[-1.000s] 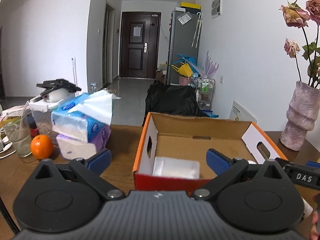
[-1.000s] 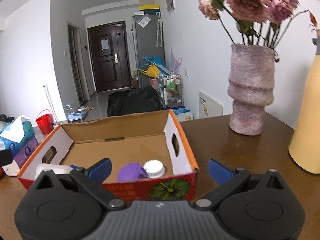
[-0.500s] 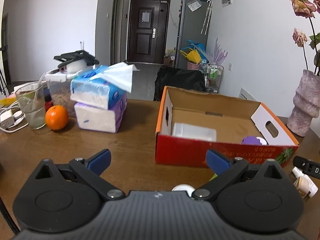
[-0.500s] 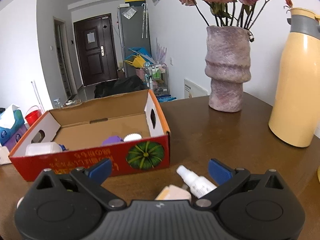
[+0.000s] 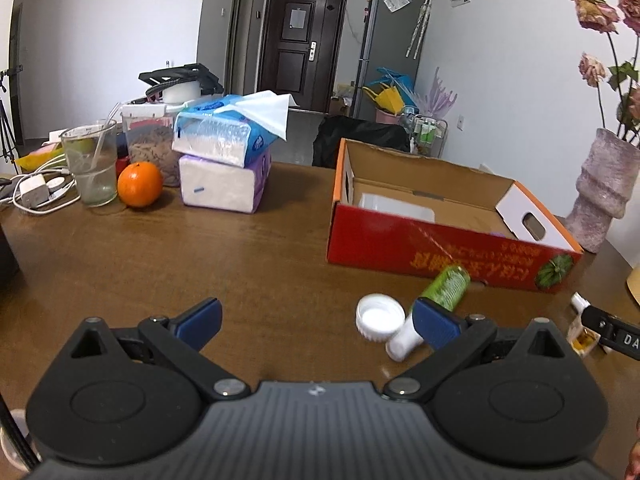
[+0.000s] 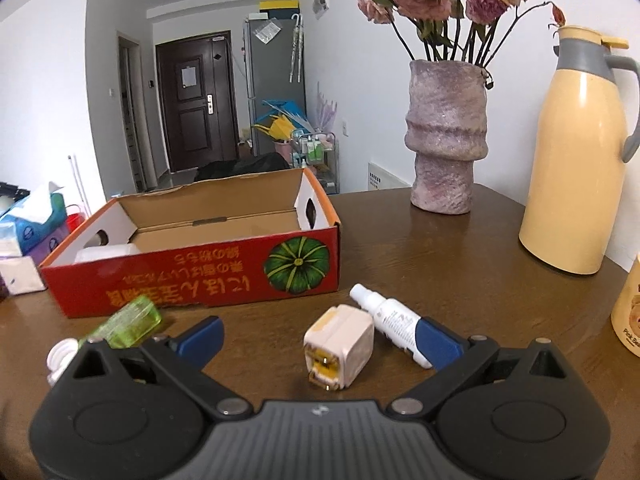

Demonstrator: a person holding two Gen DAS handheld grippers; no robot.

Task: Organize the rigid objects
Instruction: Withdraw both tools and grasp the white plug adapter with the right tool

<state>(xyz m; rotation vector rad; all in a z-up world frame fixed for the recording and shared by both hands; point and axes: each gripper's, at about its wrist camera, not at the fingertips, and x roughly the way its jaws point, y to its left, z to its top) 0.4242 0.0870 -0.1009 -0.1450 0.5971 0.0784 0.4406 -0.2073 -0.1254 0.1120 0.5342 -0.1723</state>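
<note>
Through my left view the red cardboard box (image 5: pixel 448 240) sits right of centre with a white container (image 5: pixel 396 208) inside, tissue packs (image 5: pixel 224 160) and an orange (image 5: pixel 140 184) at upper left. My right view alone shows the yellow thermos (image 6: pixel 576 152). My left gripper (image 5: pixel 316 320) spreads wide and empty beside a white cap (image 5: pixel 380 316) and green bottle (image 5: pixel 448 286); my right gripper (image 6: pixel 320 338), equally wide, frames a cream block (image 6: pixel 340 344), perhaps a plug, beside a spray bottle (image 6: pixel 392 318).

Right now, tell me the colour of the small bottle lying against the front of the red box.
Translucent green bottle with a white cap; clearest in the right wrist view.
</note>
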